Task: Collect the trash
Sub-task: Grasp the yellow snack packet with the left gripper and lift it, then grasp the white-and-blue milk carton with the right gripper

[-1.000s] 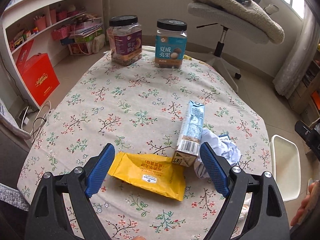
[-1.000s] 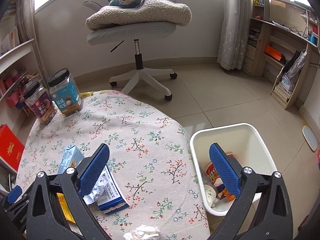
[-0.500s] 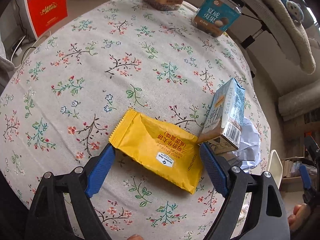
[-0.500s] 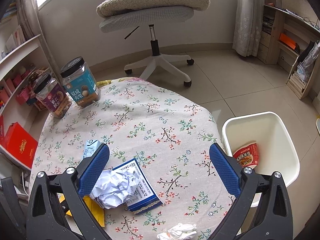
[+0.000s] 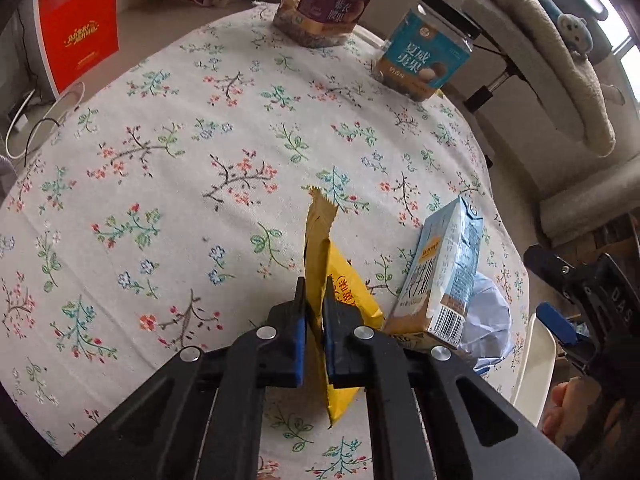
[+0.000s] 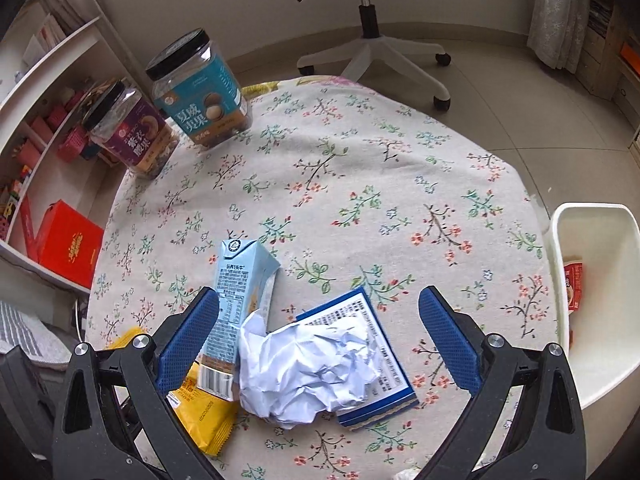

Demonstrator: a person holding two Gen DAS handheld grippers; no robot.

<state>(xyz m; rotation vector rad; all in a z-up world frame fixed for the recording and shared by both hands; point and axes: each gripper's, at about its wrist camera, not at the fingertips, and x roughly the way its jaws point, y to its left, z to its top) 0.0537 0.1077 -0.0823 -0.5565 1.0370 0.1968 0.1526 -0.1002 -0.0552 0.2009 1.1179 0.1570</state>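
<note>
Clamped tight, my left gripper (image 5: 315, 312) pinches the yellow snack wrapper (image 5: 320, 240), its torn end standing up off the floral tablecloth (image 5: 180, 168). Beside it lies the blue milk carton (image 5: 448, 276). My right gripper (image 6: 318, 334) hangs wide over the crumpled paper ball (image 6: 312, 368), touching nothing. The white bin (image 6: 600, 320) stands off the table's right edge.

Both wrist views, steeply down, shared table (image 5: 168, 168)
</note>
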